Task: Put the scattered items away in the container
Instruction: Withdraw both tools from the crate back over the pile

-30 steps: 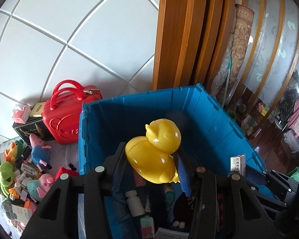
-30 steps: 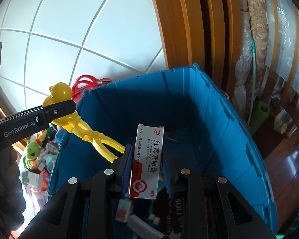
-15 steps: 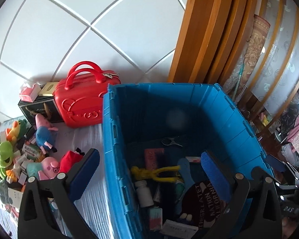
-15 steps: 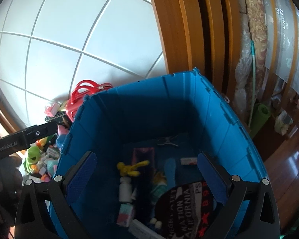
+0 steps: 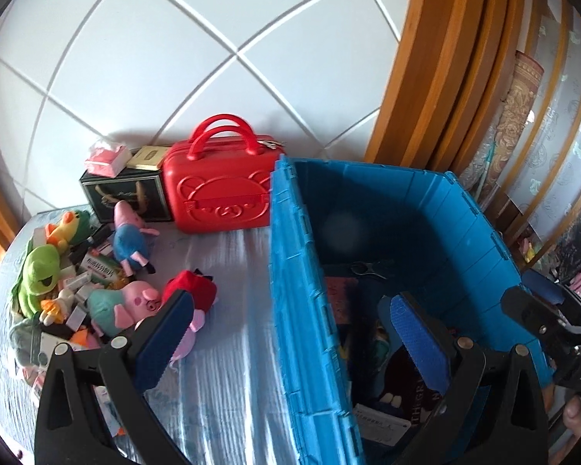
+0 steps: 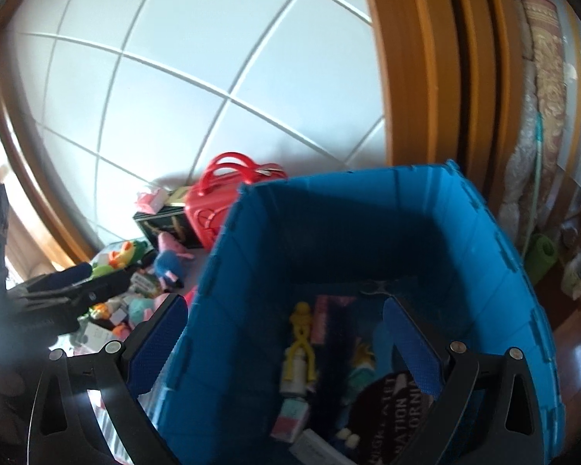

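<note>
Now that both are released, the yellow duck tongs [image 6: 301, 343] lie lengthwise in the blue crate [image 6: 499, 271], head toward its far wall; left gripper [image 5: 294, 333] and right gripper [image 6: 286, 343] gape empty.

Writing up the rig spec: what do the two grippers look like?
Both match: the left gripper and right gripper have black angular plastic fingers with triangular cutouts, silver screws and textured blue pads. White lettering marks the body of each. No cables or sleeves visible.

Both wrist views look steeply down, close over the blue plastic crate [image 5: 290, 271] [image 6: 368, 209]; left view sits further left. Shared: crate, red hard-shell handbag [image 5: 217, 190] [image 6: 209, 205].
</note>
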A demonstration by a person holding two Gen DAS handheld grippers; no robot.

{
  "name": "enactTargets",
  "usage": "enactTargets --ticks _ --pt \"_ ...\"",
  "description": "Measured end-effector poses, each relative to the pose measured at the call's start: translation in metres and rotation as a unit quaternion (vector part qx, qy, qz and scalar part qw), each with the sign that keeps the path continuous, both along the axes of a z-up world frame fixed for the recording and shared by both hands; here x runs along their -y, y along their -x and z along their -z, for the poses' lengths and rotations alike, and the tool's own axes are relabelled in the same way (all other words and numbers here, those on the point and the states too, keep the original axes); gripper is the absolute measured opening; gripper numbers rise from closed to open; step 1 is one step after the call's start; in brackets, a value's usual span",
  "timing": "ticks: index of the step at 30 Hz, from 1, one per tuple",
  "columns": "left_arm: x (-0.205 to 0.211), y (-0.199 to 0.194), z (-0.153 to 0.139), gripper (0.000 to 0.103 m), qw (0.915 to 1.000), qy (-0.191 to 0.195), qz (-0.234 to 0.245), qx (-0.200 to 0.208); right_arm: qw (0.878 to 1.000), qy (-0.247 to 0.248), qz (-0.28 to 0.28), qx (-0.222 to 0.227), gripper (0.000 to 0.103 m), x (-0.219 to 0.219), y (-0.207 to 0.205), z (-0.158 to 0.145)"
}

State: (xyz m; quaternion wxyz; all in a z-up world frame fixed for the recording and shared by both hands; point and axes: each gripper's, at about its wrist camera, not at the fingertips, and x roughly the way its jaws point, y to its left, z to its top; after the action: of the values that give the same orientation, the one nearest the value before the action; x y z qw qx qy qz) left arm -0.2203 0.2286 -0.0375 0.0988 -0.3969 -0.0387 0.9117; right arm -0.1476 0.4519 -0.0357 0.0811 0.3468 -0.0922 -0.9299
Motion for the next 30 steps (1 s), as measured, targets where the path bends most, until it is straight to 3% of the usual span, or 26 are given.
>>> enactTargets --ticks 12,20,30 --pt "0.110 -0.050 0.005 0.103 0.9982 -0.039 -0.044 -0.006 0.999 -0.008 -0.052 -0.016 0.102 0.098 -0.019 -0.018" --pt "0.211 -0.093 0.016 0.103 0.9975 -0.035 -0.062 -0.001 0.998 -0.015 -0.061 -0.018 0.102 0.193 -0.048 -0.020" --pt "0.335 -0.142 0.072 0.103 0.9945 -0.022 -0.094 0.040 0.997 -0.014 -0.070 0.014 0.103 0.299 -0.079 0.008"
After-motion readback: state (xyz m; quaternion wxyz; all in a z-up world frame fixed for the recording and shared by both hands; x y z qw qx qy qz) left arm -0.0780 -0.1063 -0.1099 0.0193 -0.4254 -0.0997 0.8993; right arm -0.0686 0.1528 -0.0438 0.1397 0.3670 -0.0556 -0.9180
